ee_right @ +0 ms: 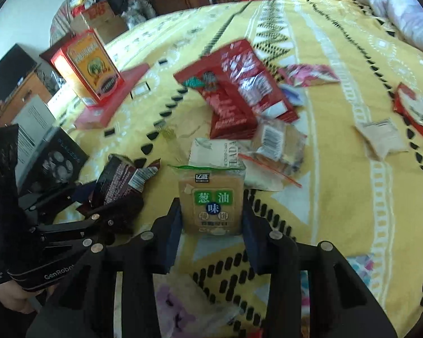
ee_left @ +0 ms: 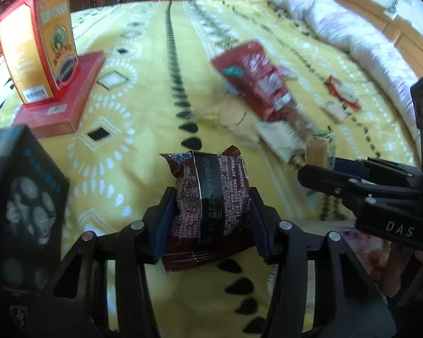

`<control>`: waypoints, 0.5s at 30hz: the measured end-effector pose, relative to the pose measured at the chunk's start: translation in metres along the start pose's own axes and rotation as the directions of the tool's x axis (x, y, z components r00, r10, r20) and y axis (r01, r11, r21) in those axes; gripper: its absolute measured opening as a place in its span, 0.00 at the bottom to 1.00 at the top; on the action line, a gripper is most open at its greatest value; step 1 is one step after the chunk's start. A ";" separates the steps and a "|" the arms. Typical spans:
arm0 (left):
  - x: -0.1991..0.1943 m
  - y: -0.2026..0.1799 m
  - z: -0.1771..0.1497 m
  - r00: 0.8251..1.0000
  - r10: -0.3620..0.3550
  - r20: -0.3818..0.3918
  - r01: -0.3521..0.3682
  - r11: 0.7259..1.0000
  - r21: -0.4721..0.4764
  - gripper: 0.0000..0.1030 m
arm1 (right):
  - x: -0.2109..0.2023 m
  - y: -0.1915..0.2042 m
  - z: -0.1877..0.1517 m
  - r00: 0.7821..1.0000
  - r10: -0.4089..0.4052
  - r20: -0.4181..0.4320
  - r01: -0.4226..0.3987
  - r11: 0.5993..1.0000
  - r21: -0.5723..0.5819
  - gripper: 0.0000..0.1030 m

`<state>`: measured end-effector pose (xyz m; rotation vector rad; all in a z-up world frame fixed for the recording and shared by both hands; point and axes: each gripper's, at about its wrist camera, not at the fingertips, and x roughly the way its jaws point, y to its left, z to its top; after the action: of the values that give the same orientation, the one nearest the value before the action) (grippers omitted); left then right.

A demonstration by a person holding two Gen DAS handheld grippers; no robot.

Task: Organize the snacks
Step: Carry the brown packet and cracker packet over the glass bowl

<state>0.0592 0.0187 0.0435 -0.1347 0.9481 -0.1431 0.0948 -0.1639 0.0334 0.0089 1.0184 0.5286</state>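
In the left wrist view my left gripper (ee_left: 211,197) is shut on a dark brown snack packet (ee_left: 211,180), its pads pressing both sides just above the yellow patterned blanket (ee_left: 143,84). My right gripper (ee_right: 211,208) is shut on a tan biscuit packet (ee_right: 211,197) with a green label, held upright. The right wrist view also shows the brown packet (ee_right: 118,180) at lower left. The tan packet (ee_left: 318,152) appears at the right of the left wrist view, in the right gripper's fingers (ee_left: 324,177).
A red-and-orange box (ee_left: 39,45) stands on a flat red box (ee_left: 62,104) at the left. A black box (ee_left: 22,197) is close by. A large red bag (ee_right: 234,90) lies over a heap of several small packets (ee_right: 276,143). A pink quilt (ee_left: 338,19) lies along the far right.
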 end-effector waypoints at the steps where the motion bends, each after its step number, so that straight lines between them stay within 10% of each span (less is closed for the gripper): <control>1: -0.008 -0.001 0.002 1.000 -0.006 0.015 0.006 1.000 -0.001 0.49 | -0.007 0.000 0.000 1.000 -0.001 0.017 0.001 1.000 0.005 0.42; 15: -0.188 0.048 0.028 0.954 0.058 0.295 -0.039 0.997 -0.071 0.49 | -0.128 0.085 0.047 0.968 0.067 0.241 -0.046 0.995 -0.092 0.42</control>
<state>-0.0226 0.1008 0.2011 -0.1866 0.6547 -0.0447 0.0444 -0.1328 0.1832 0.0265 0.7559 0.6069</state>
